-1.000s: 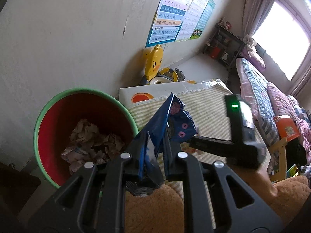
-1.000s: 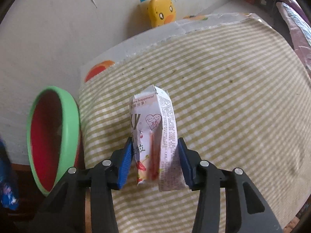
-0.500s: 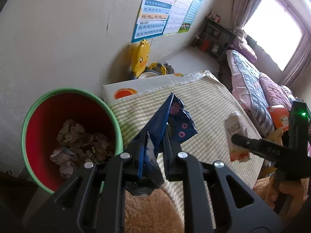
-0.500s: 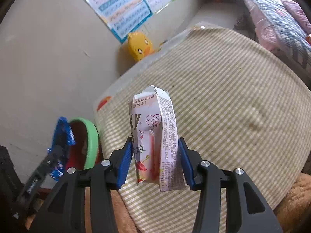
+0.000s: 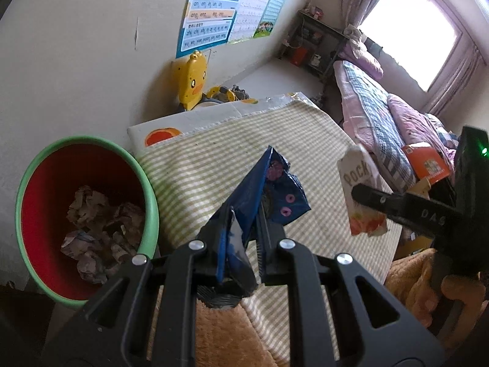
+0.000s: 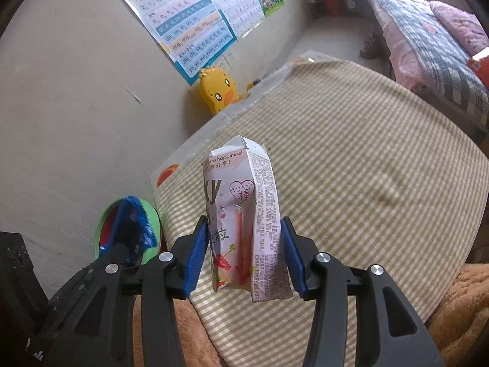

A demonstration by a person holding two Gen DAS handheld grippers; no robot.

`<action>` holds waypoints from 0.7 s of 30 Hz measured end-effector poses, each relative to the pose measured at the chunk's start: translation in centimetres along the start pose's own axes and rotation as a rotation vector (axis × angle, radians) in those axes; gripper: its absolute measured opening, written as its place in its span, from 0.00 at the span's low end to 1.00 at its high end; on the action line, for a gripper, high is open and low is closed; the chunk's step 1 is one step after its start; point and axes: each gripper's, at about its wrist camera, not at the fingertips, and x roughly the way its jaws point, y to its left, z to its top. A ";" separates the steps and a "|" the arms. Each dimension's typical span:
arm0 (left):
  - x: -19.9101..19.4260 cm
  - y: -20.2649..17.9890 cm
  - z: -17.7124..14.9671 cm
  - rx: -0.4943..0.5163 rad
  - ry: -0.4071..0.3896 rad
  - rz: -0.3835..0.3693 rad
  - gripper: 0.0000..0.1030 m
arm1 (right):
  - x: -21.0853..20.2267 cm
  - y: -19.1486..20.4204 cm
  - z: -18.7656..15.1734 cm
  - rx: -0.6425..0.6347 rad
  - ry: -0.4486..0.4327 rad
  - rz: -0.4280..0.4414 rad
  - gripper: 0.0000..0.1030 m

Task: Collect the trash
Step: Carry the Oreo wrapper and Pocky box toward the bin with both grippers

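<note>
My left gripper (image 5: 244, 232) is shut on a crumpled blue snack wrapper (image 5: 269, 192), held above the near edge of the striped table (image 5: 214, 153). A red bin with a green rim (image 5: 146, 189) stands to its left, with crumpled paper inside (image 5: 101, 223). My right gripper (image 6: 243, 244) is shut on a white and pink Pocky box (image 6: 244, 214), held above the table. The box also shows at the right of the left wrist view (image 5: 360, 189). The wrapper (image 6: 134, 223) and the bin (image 6: 152, 217) show at the lower left of the right wrist view.
A yellow duck toy (image 5: 192, 79) stands against the wall behind the table. Posters (image 5: 214, 9) hang on the wall. A bed (image 5: 382, 116) lies at the right with an orange box (image 5: 428, 162) near it. A brown fuzzy cloth (image 5: 226, 336) lies below the grippers.
Both grippers have risen and pulled back from the table, each keeping its hold. The right gripper with the box has moved to the right in the left wrist view.
</note>
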 end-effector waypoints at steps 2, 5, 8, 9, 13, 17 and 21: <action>0.0 -0.3 -0.1 0.009 0.006 0.001 0.14 | -0.5 0.1 0.2 -0.007 -0.020 0.000 0.44; -0.1 -0.8 0.0 0.026 0.007 0.009 0.14 | -1.2 0.0 0.3 -0.005 -0.043 0.005 0.44; -0.3 -1.3 0.0 0.043 0.000 0.025 0.14 | -1.7 -0.5 0.4 0.010 -0.057 0.018 0.44; -0.4 -1.4 0.1 0.050 -0.005 0.032 0.14 | -1.8 -0.7 0.4 0.013 -0.060 0.024 0.44; -1.0 -1.7 0.3 0.060 -0.022 0.061 0.14 | -2.2 -0.8 0.3 0.010 -0.076 0.035 0.44; -1.6 -1.8 0.3 0.062 -0.036 0.088 0.14 | -2.2 -1.3 0.0 0.019 -0.077 0.054 0.44; -1.8 -1.7 0.2 0.059 -0.044 0.110 0.14 | -2.0 -1.6 -0.2 0.017 -0.076 0.063 0.44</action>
